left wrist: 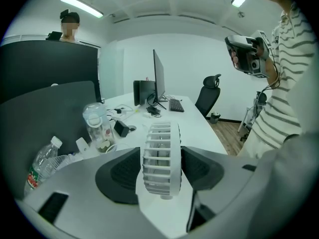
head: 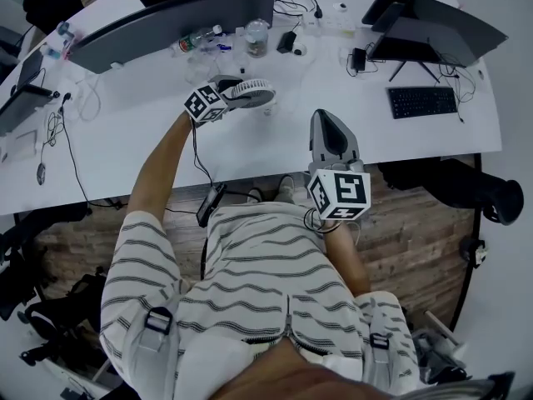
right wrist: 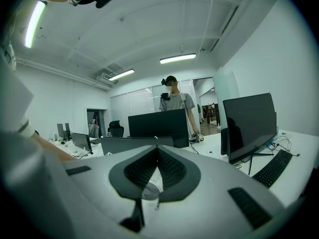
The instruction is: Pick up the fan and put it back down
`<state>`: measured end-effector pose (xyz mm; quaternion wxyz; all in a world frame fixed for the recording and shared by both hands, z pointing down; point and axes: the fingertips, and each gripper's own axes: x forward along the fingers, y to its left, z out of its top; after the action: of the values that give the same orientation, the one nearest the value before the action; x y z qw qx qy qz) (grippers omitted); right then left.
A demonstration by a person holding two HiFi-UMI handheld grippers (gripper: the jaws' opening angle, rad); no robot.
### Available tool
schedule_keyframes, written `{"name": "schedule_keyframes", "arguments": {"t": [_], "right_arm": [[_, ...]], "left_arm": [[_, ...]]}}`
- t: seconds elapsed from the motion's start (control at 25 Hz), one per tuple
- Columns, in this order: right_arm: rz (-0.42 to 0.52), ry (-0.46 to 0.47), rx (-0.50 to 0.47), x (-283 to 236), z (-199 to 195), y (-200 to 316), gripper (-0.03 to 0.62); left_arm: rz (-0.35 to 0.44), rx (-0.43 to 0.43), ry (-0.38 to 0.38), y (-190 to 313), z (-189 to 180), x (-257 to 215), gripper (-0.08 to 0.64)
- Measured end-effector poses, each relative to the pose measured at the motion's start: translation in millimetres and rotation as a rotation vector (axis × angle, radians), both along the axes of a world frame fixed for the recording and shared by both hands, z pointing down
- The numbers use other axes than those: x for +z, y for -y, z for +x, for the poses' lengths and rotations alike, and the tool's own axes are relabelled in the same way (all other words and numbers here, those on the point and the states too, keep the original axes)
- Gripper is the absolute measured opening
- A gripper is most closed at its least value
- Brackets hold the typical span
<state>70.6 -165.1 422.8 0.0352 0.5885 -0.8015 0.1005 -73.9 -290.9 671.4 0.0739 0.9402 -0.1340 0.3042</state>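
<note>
A small white fan [left wrist: 160, 148] stands upright on the white worktop [head: 150, 132], edge-on in the gap of the left tongs [left wrist: 159, 169], which are spread with a pad just beside each face and no visible pinch. The right tongs [right wrist: 157, 153], well apart and nearer the person, are pressed together and empty, pointing toward the fan.

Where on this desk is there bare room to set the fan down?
Bare: the strip between the fan and the keyboard, and the patch of desk in front of the curved monitor. Crowded: bottles and cables behind the fan.
</note>
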Motion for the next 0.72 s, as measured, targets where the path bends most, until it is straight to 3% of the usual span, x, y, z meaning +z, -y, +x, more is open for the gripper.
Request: {"name": "schedule_keyframes", "arguments": {"t": [0.28, 0.72], "right_arm": [[0.002, 0.008, -0.005, -1, -1, -3, 0.011], [0.008, 0.018, -0.026, -1, -4, -8, 0.011]], "left_arm": [[-0.002, -0.035, -0.016, 0, -11, -7, 0.244], [0.035, -0.195, -0.172, -7, -17, -49, 0.242]]}}
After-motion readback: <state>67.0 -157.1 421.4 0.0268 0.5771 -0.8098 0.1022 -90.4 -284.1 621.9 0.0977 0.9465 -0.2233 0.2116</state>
